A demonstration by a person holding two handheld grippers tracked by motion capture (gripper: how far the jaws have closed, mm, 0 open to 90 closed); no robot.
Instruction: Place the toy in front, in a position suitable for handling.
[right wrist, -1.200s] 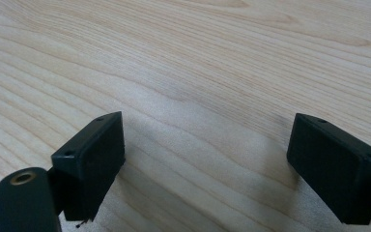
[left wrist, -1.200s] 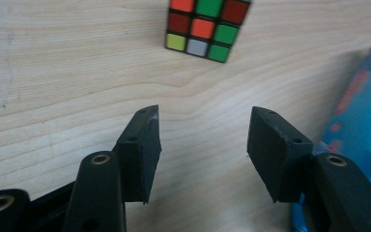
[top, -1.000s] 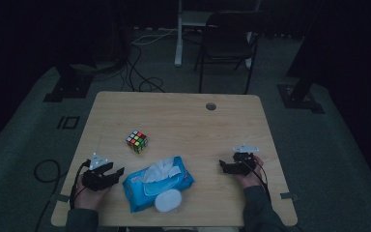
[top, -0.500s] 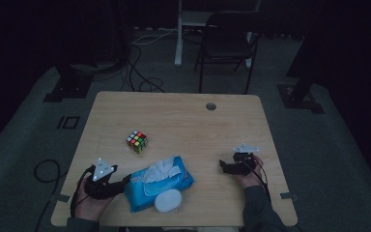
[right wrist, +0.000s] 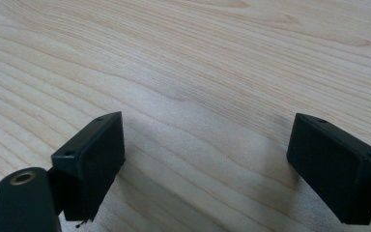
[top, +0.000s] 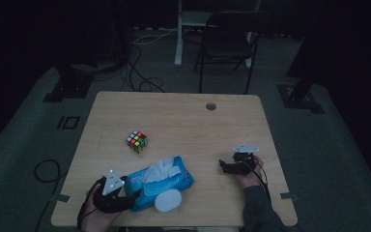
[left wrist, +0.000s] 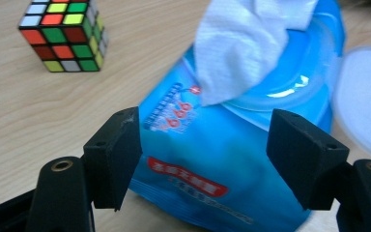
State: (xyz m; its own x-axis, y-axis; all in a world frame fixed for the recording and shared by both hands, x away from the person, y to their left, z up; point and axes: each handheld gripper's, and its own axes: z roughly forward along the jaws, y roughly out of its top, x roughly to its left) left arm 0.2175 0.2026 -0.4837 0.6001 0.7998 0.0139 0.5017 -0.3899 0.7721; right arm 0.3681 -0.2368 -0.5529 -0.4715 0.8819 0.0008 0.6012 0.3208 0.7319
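A blue pack of wet wipes [top: 159,181] lies near the table's front edge, its round white lid [top: 167,200] flipped open and a white wipe [top: 162,169] sticking up. In the left gripper view the pack [left wrist: 222,159] sits between my jaws, which stand wide on either side of its near end; the wipe [left wrist: 241,43] rises beyond. My left gripper [top: 128,200] is open at the pack's left end. My right gripper [top: 223,166] rests open over bare wood at the front right, its fingers [right wrist: 92,159] apart with nothing between them.
A Rubik's cube [top: 137,141] stands left of centre on the wooden table [top: 183,121], also visible as the cube [left wrist: 63,34] in the left gripper view. A cable hole [top: 211,106] sits near the far edge. A chair [top: 227,38] and floor cables lie beyond.
My left gripper has moved right and toward the front edge, up to the wipes pack, so its jaws now straddle the pack's end. The right gripper has stayed put.
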